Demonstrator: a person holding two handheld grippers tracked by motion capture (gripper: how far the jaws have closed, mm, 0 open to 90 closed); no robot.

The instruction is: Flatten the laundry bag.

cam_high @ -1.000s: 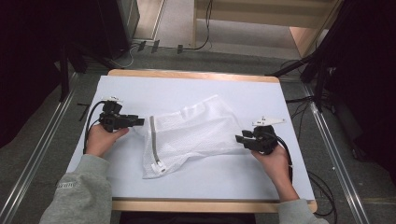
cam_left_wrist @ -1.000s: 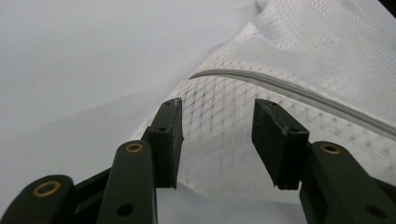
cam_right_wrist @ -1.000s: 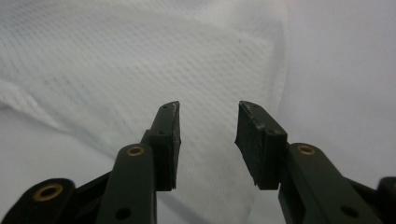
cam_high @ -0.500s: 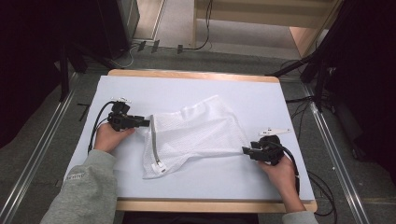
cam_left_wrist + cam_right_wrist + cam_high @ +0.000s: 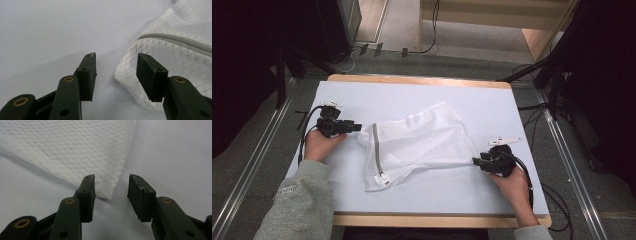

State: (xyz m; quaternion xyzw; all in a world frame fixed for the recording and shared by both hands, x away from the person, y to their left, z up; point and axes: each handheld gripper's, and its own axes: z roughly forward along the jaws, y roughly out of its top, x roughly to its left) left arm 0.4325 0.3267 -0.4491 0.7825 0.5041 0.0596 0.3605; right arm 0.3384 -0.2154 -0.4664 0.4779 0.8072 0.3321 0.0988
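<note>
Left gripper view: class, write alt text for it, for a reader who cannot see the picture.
The left gripper holds its two black jaws open around the rounded corner of a white mesh laundry bag, the pads not pressing on it. The bag's grey zipper runs across it, and it lies on a pale tabletop.

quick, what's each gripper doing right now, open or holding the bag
Left gripper: open, jaws just opened wider, mesh bag corner between them, not pinched.
Right gripper: open, jaws just closing in, bag corner between them, not yet gripped.
</note>
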